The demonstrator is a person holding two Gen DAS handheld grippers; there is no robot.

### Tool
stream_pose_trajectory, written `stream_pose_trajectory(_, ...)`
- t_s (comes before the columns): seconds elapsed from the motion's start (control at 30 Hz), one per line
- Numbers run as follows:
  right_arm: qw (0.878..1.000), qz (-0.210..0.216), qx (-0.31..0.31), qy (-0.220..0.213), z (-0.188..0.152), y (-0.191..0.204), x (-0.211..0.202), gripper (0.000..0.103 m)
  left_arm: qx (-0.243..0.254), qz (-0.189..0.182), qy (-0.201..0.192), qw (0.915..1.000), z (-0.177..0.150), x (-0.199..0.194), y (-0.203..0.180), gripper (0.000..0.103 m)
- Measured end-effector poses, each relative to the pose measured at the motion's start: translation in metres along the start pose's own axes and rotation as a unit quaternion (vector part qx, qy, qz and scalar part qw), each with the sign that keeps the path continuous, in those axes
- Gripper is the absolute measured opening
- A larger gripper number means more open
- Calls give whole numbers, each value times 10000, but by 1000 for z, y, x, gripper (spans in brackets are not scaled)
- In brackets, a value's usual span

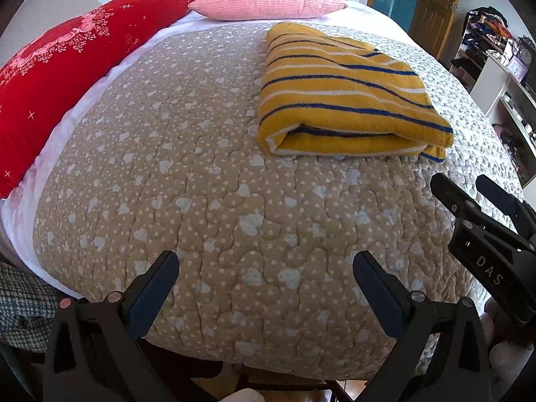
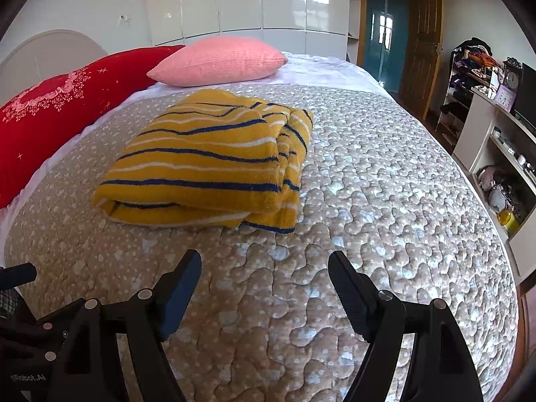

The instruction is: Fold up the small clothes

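I'm in a home bedroom: a wide bed under a quilted beige bedspread (image 2: pixel 368 201), a pink pillow (image 2: pixel 217 60) and a red floral cushion (image 1: pixel 67 67) at its head, glossy white wardrobe doors (image 2: pixel 251 3) behind, cluttered shelves (image 2: pixel 469 77) and a wooden door (image 2: pixel 425 40) to my right.

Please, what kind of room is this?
Most likely a home bedroom: a bed with a quilted cover, a pink pillow at its head, and glossy white wardrobe doors behind. A folded yellow striped garment lies on the bed.
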State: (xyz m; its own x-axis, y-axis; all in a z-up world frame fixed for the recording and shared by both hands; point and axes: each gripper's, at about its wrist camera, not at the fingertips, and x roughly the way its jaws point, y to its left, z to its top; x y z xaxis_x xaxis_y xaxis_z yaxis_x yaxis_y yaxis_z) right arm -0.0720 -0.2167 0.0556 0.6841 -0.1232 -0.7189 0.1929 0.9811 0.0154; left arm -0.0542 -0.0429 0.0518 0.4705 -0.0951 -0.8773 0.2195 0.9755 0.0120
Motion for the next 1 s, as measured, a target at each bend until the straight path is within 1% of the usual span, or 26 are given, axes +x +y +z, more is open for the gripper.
stream_pose_trajectory(1.0, 10000, 39, 35, -13, -3, 1, 1, 83, -48, 66, -35, 10000, 0, 2, 4, 103)
